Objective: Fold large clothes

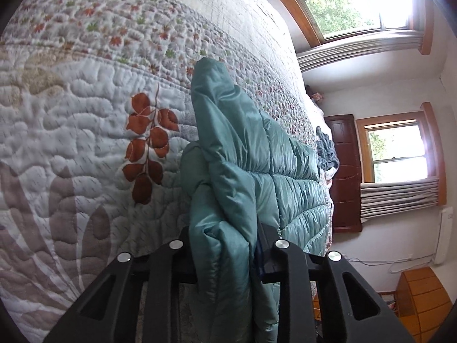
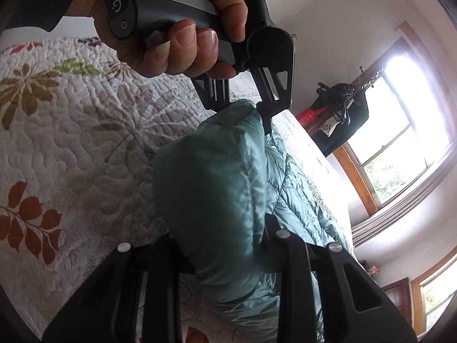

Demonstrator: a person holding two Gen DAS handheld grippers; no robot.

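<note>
Across both wrist views a quilted bedspread [image 1: 85,148] printed with rust, green and grey leaves is filling the background, and a teal puffer jacket [image 1: 257,157] is lying on it with one padded edge being lifted clear of the bed. No brand text or garment label is readable anywhere; the only marking is a power symbol on the grey handle [image 2: 120,8] of the other tool, seen in the right wrist view. That tool is the left gripper [image 2: 251,108], held by a hand [image 2: 182,28], and it is pinching the upper end of the raised teal fold. In its own view the left gripper [image 1: 225,254] is clamping a thick bunch of the jacket between its black fingers. The right gripper [image 2: 228,254] is likewise closing on the lower part of the same fold, the fabric bulging out above its jaws. Fabric is hiding the pads of both tools, and the far end of the jacket is running out of sight behind the fold. Two wood-framed windows [image 1: 397,148] are glaring white, washing out detail beside a dark wooden door [image 1: 345,171]. Dark items [image 2: 340,114] hanging by the window in the right wrist view are too backlit to identify.
</note>
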